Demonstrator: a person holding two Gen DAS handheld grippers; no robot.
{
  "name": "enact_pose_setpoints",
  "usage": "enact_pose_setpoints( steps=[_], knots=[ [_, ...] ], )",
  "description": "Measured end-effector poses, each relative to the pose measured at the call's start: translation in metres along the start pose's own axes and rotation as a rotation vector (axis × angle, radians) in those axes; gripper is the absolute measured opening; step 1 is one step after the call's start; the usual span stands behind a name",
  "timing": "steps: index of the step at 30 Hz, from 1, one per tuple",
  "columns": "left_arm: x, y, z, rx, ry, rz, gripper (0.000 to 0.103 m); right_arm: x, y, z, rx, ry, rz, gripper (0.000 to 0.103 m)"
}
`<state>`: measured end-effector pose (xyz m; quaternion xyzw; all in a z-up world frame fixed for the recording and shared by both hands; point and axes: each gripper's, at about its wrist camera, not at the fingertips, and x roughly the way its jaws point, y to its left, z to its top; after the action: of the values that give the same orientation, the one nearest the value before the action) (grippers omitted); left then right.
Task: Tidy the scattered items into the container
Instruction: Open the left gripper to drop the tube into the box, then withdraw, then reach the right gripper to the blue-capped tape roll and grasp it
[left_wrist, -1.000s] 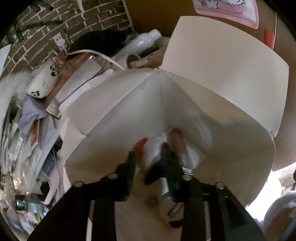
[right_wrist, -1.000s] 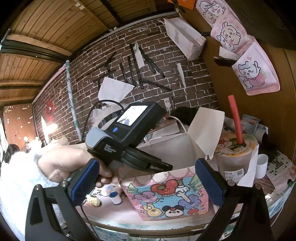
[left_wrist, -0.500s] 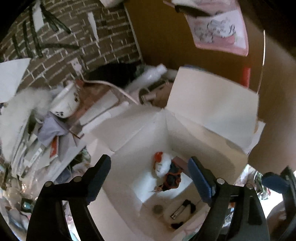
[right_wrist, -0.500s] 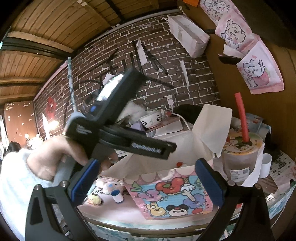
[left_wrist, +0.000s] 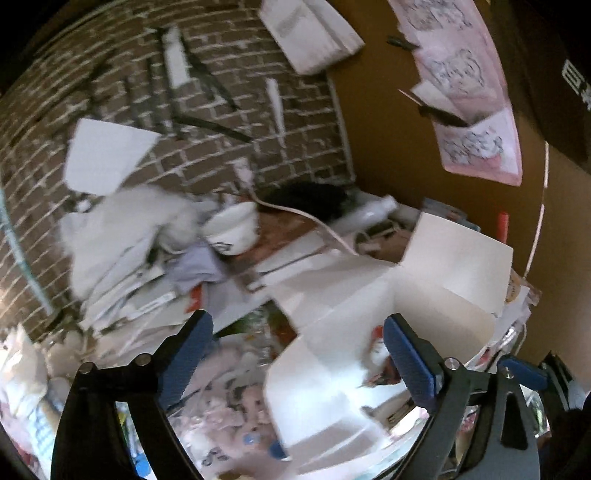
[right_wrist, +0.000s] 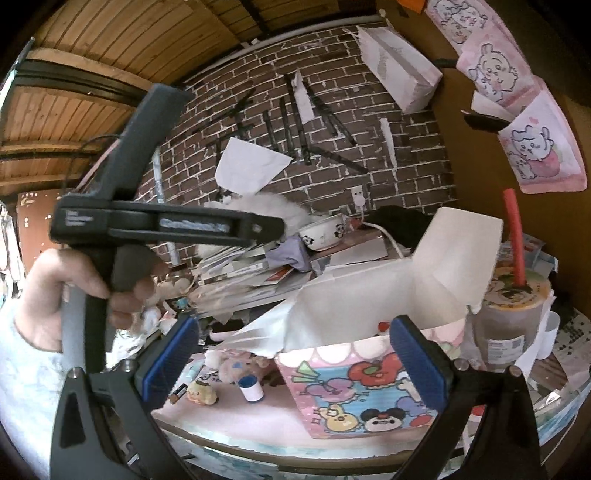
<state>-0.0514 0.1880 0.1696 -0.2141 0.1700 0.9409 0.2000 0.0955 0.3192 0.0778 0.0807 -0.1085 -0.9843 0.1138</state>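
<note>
Container (left_wrist: 369, 354), a white-lined box, is seen at the lower right of the left wrist view; the left claw (left_wrist: 295, 354) is now spread empty above it, lifted clear, the toy having been released inside. In the right wrist view the right claw (right_wrist: 291, 354) is held spread; a small spool (right_wrist: 251, 388) waits lower centre on the desk (right_wrist: 229, 417).

A brick wall (right_wrist: 332, 155) rises behind the table, with a white paper sheet (right_wrist: 249, 170) and dark strips taped to it. A panda-print bowl (right_wrist: 323, 232) sits on a heap of books and papers (right_wrist: 243, 273) at the table's back edge. At the right edge stands a lidded drink cup (right_wrist: 513, 314) with a red straw (right_wrist: 515, 236). Pink cartoon bags (right_wrist: 543, 158) hang on the brown side wall
</note>
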Motion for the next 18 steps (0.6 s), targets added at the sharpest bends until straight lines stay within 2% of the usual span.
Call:
enact_pose_setpoints(
  steps=[4,9,15,18],
  knots=[
    [-0.018,0.022,-0.015,-0.045,-0.024,0.058,0.097,0.006,0.012,-0.003,-0.017,0.012,0.023,0.103],
    [-0.032,0.055,-0.045,-0.123,-0.029,0.143,0.098,0.016,0.034,-0.012,-0.041,0.037,0.067,0.103],
    [-0.043,0.096,-0.094,-0.215,-0.006,0.256,0.098,0.031,0.066,-0.035,-0.081,0.068,0.137,0.103],
    [-0.045,0.110,-0.116,-0.242,0.011,0.302,0.098,0.047,0.086,-0.050,-0.118,0.113,0.171,0.103]
  ],
)
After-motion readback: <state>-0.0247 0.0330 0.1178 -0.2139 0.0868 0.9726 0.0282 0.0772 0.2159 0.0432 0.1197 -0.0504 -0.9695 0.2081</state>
